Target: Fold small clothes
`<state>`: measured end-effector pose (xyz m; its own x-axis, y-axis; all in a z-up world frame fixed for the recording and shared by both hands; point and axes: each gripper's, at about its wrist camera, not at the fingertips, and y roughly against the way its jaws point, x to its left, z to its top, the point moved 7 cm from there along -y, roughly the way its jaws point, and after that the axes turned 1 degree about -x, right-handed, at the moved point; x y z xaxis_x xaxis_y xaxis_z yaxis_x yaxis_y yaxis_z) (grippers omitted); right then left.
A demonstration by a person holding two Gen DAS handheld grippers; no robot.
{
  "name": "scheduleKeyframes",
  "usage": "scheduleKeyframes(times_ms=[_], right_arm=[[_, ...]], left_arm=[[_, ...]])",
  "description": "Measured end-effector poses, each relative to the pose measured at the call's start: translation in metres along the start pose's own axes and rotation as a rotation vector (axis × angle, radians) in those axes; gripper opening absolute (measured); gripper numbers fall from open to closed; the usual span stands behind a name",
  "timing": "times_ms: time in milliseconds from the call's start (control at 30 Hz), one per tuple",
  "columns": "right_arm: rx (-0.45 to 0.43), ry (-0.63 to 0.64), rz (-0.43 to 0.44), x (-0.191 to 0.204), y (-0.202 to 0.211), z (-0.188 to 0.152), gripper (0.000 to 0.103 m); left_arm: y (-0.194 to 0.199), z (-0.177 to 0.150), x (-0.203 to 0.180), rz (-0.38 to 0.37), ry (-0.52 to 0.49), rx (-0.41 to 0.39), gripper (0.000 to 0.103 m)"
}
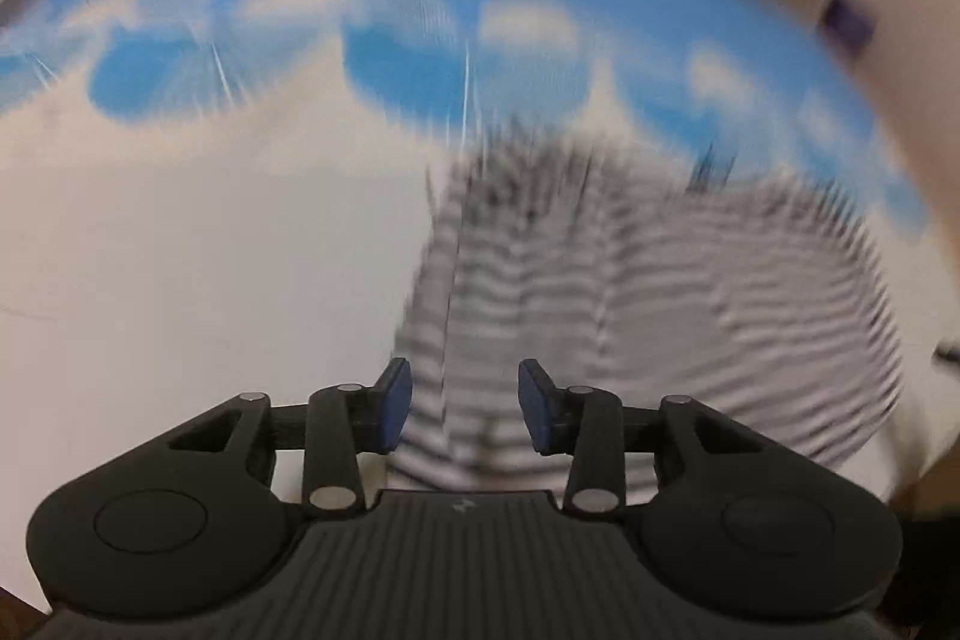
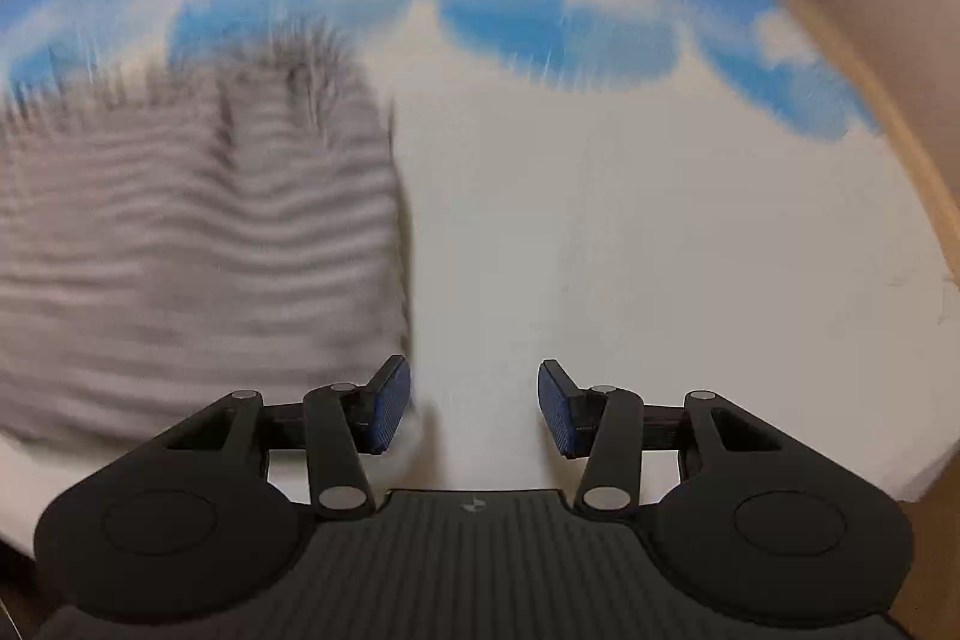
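White tabletop (image 2: 630, 232), grey-striped knit garment (image 1: 630, 292) lying loose; left gripper (image 1: 465, 406) and right gripper (image 2: 474, 409) part-open, empty. Risk: regrasp snags one layer, fold slumps.

light: bright, even | blur: heavy motion smear on background | foreground: sharp | edges: fisheye-curved, dark corners

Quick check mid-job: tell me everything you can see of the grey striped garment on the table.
The striped garment is soft knit-looking fabric with thin grey and white stripes, blurred in both views. It lies bunched and rippled, not flat, on the white table cover, its far edge reaching the blue cloud print. Neither the left gripper nor the right gripper holds it; both stand open above it.
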<state>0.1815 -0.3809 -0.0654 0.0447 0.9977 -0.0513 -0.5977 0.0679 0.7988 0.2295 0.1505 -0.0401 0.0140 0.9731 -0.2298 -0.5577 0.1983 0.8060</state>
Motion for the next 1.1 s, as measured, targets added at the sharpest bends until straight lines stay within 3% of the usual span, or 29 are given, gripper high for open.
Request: scheduleKeyframes(times_ms=[67, 133, 233, 333, 433, 533, 700, 800, 1100], right_arm=[[-0.121, -0.042, 0.036, 0.005, 0.026, 0.009, 0.052], [-0.187, -0.075, 0.075, 0.014, 0.045, 0.009, 0.053], [-0.220, -0.092, 0.113, 0.032, 0.054, 0.003, 0.053], [-0.254, -0.058, 0.151, 0.062, 0.062, -0.002, 0.053], [-0.254, 0.003, 0.196, 0.101, 0.060, -0.006, 0.053], [-0.225, 0.106, 0.226, 0.141, 0.051, -0.011, 0.053], [-0.189, 0.271, 0.309, 0.218, 0.045, -0.027, 0.049], [-0.172, 0.351, 0.402, 0.270, 0.047, -0.035, 0.025], [-0.133, 0.504, 0.622, 0.422, 0.051, -0.058, 0.024]], left_arm=[[0.041, 0.009, 0.000, -0.027, 0.026, -0.114, 0.057], [0.078, 0.011, 0.001, -0.037, 0.026, -0.216, 0.064], [0.120, -0.001, 0.008, -0.038, 0.061, -0.335, 0.069], [0.150, -0.015, 0.018, -0.060, 0.180, -0.440, 0.072], [0.165, -0.015, 0.022, 0.003, 0.187, -0.526, 0.076], [0.169, -0.012, 0.024, 0.067, 0.177, -0.549, 0.076], [0.165, -0.009, 0.028, 0.015, 0.184, -0.526, 0.077], [0.148, -0.008, 0.048, 0.054, 0.199, -0.488, 0.077], [0.159, -0.014, 0.092, 0.041, 0.305, -0.508, 0.077]])
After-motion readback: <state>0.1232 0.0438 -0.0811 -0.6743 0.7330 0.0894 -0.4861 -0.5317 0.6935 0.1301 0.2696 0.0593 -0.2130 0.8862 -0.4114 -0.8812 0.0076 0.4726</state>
